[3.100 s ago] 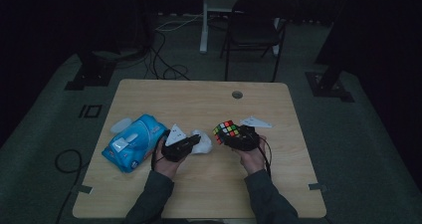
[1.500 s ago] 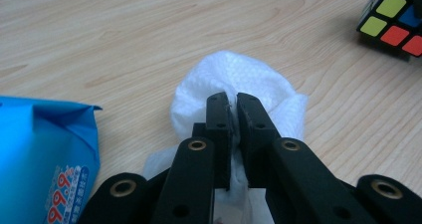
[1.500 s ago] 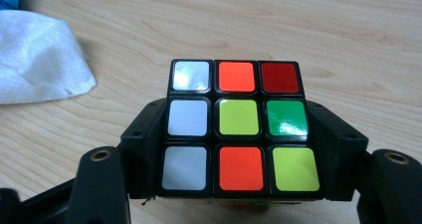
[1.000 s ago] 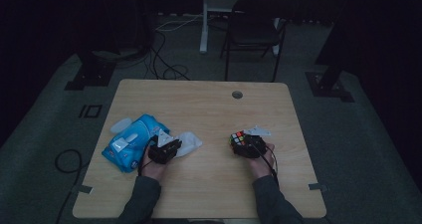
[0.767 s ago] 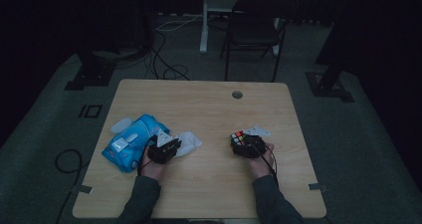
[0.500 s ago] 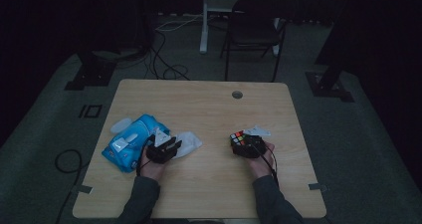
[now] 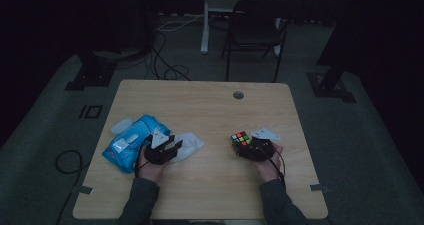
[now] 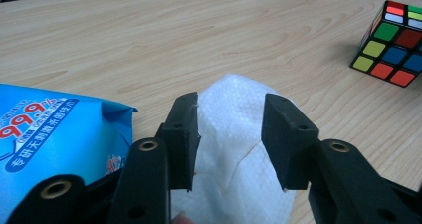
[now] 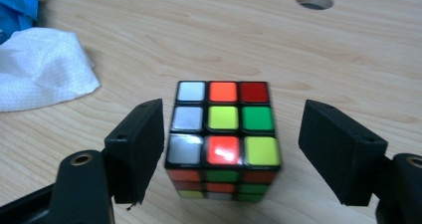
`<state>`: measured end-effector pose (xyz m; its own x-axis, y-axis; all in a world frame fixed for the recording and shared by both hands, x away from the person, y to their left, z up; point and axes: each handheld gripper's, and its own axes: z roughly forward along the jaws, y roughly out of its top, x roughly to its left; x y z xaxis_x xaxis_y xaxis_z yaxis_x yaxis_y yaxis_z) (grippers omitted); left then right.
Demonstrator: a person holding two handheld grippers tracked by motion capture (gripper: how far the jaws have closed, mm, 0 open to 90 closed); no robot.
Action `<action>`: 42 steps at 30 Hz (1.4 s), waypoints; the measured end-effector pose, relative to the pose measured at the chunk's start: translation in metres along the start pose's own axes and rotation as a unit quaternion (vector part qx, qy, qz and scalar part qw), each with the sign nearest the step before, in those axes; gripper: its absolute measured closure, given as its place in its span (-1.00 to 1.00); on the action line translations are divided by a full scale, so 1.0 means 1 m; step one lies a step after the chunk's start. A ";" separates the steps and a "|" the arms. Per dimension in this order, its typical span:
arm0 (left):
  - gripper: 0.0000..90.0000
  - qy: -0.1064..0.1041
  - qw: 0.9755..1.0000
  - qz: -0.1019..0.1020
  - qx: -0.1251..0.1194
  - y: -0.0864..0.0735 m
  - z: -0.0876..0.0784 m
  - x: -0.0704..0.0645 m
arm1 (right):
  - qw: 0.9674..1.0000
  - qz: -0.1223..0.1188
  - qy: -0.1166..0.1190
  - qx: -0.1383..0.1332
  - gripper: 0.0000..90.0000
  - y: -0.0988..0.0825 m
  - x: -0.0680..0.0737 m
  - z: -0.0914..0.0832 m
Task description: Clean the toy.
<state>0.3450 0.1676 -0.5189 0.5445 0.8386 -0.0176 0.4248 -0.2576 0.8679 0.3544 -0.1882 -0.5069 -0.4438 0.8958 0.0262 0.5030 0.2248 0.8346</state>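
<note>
A white wipe (image 8: 234,154) lies crumpled on the wooden table (image 7: 210,105). My left gripper (image 8: 229,109) stands over it, its jaws having just been opening. The wipe sits loose between them. In the high view the left gripper (image 7: 172,146) is beside the wipe (image 7: 192,142). A colour-tiled puzzle cube (image 9: 224,119) rests on the table between the jaws of my right gripper (image 9: 231,119), which have just been opening. The left jaw is close to the cube and the right jaw stands clear of it. The high view shows the cube (image 7: 241,138) in front of the right gripper (image 7: 245,147).
A blue pack of wipes (image 7: 127,142) lies at the left, right beside my left hand. A round cable hole (image 7: 238,94) is near the table's far edge. A chair (image 7: 255,30) and floor cables stand beyond the table.
Since three seconds ago both hands have drawn back toward the near edge and apart, and the cube and wipe now rest on the table. Over the last second the hands hold still.
</note>
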 end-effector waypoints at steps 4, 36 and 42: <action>0.29 0.002 1.000 -0.001 -0.002 -0.001 -0.002 0.000 | 1.000 0.010 -0.005 -0.009 -0.34 -0.002 -0.009 -0.009; 0.24 0.006 1.000 -0.009 -0.013 -0.008 -0.013 -0.001 | 0.996 0.069 -0.056 0.005 0.11 -0.035 -0.043 -0.016; 0.22 0.011 1.000 -0.011 -0.017 -0.011 -0.019 0.001 | 0.995 0.081 -0.062 0.005 0.12 -0.038 -0.049 -0.018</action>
